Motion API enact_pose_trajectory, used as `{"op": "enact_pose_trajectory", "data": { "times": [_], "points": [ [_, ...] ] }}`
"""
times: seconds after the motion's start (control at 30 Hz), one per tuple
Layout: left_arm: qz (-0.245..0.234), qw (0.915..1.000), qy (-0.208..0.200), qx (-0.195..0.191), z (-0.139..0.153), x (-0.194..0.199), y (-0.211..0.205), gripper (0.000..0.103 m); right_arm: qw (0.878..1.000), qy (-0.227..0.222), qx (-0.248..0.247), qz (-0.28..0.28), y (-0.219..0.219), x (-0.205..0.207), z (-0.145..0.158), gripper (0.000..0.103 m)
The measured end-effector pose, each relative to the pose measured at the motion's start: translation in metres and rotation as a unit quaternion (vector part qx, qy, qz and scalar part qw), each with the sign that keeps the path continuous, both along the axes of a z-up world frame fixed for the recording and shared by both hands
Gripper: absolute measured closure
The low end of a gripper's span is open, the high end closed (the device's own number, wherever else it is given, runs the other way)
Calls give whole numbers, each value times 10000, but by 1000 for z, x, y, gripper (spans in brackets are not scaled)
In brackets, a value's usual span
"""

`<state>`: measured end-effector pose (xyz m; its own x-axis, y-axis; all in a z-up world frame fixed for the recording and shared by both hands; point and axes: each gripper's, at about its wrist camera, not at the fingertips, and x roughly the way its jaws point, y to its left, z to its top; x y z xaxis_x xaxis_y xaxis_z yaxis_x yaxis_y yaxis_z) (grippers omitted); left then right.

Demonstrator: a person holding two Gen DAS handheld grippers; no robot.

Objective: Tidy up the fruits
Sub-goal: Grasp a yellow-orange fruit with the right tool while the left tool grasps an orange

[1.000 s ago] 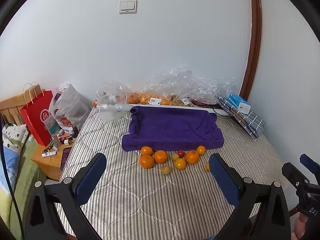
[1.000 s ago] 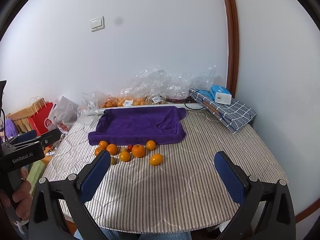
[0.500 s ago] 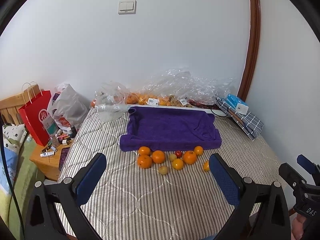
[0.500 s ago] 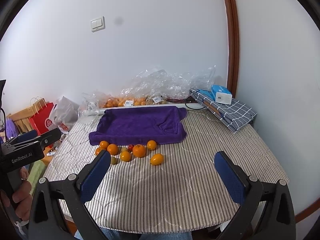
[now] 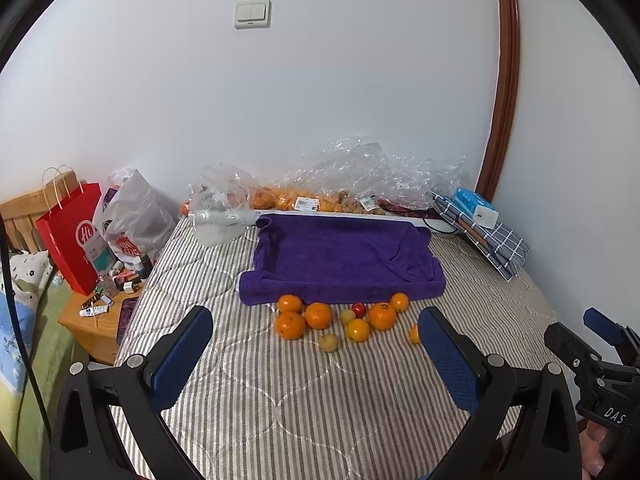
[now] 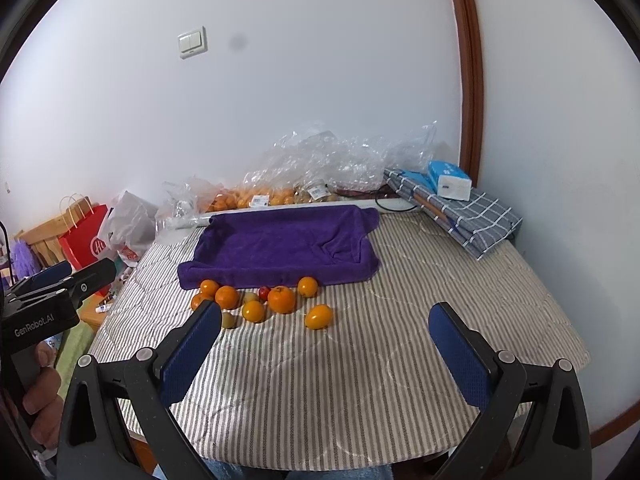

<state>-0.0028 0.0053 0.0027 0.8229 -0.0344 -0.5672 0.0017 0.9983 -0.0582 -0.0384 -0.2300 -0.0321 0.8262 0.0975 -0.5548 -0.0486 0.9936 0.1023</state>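
Ahead of me a plain white wall (image 5: 320, 100) carries a light switch (image 5: 252, 14); a brown door frame (image 5: 506, 80) curves at right, a wooden nightstand (image 5: 94, 328) sits at left

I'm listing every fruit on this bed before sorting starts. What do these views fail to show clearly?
- Bagged fruit by the wall, both views: crumpled clear plastic blurs it, so no count.
- Orange fruit, left wrist view: the left gripper finger covers part.
- Orange fruit, right wrist view: partly behind the right gripper finger.
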Motion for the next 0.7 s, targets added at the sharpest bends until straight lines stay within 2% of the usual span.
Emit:
{"op": "enact_pose_trajectory", "data": {
  "times": [0.27, 0.5, 0.6, 0.7],
  "points": [
    [53, 9999, 99, -14, -17, 18, 9, 0, 9999, 17, -120, 19, 6, 16, -8, 1],
    [70, 9991, 422, -50, -54, 46, 20, 0, 9998, 146, -136, -80, 4, 43, -27, 1],
    [111, 9982, 591, -66, -74, 58, 28, 4, 9993, 327, -183, -91, 0, 60, -44, 2],
    [89, 9959, 871, -245, -97, 70, 39, 16, 9978, 620, -198, -91, -2, 78, -66, 9]
  ]
}}
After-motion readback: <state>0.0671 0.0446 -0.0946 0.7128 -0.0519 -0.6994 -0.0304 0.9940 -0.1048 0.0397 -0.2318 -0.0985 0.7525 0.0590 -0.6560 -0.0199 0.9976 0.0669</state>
